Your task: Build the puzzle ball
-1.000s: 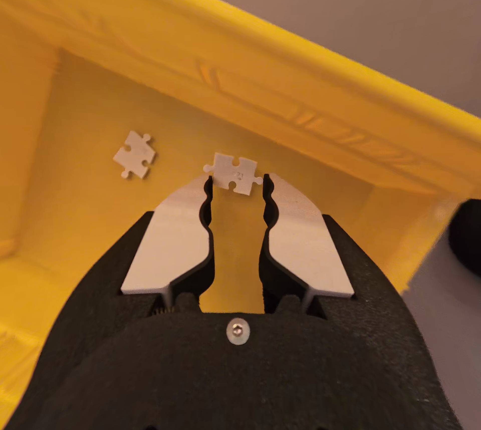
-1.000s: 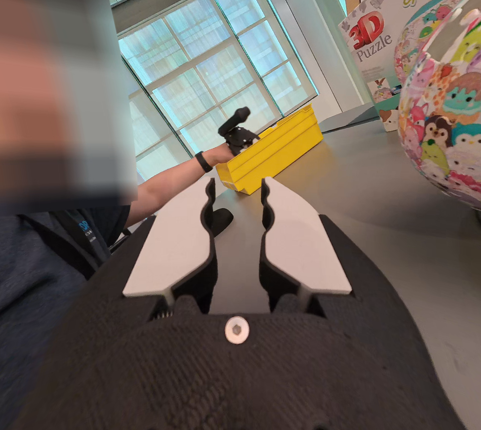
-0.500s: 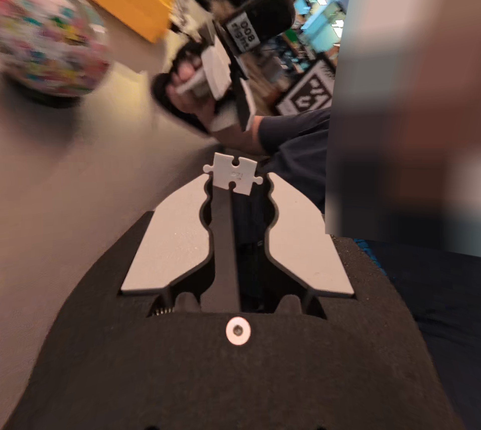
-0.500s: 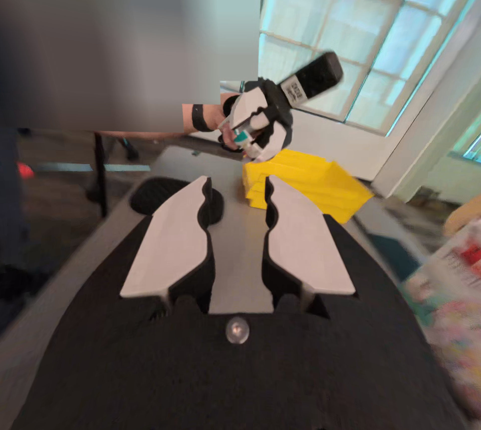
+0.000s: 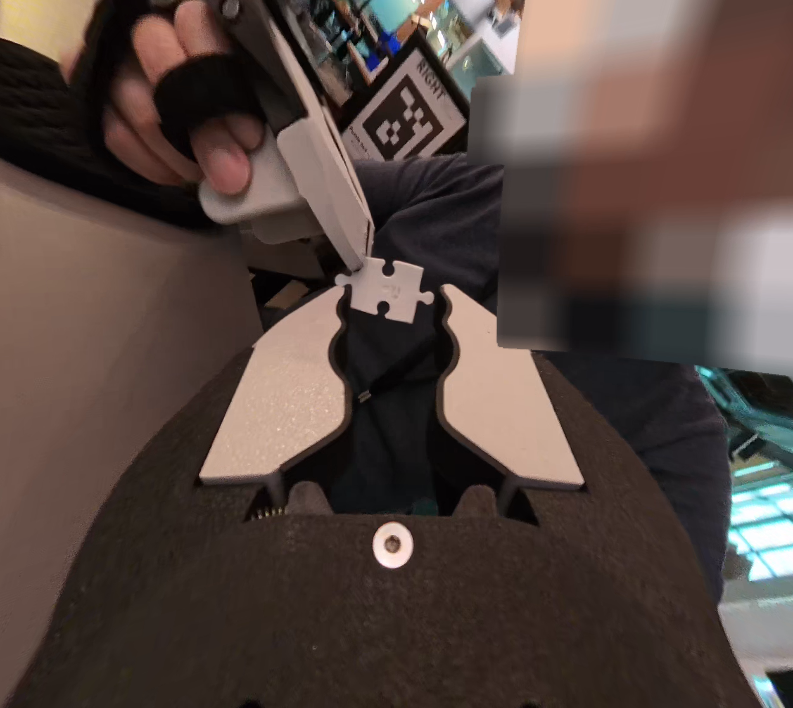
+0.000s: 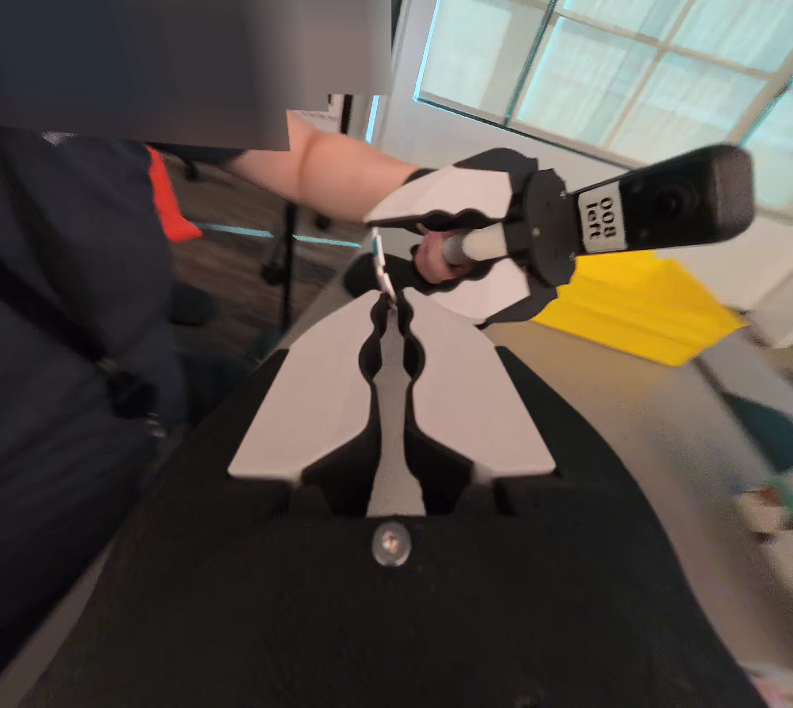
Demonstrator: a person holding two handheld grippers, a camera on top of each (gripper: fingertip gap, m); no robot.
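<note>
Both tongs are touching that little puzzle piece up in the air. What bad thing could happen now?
1. The puzzle piece seems pinched only at one corner tab by the right tongs, so it might twist or slip out.
2. The left tongs stand wider than the piece; if they pull away early, it could drop.
3. The piece is thin, seen edge-on in the right wrist view, so squeezing hard might bend it.
</note>
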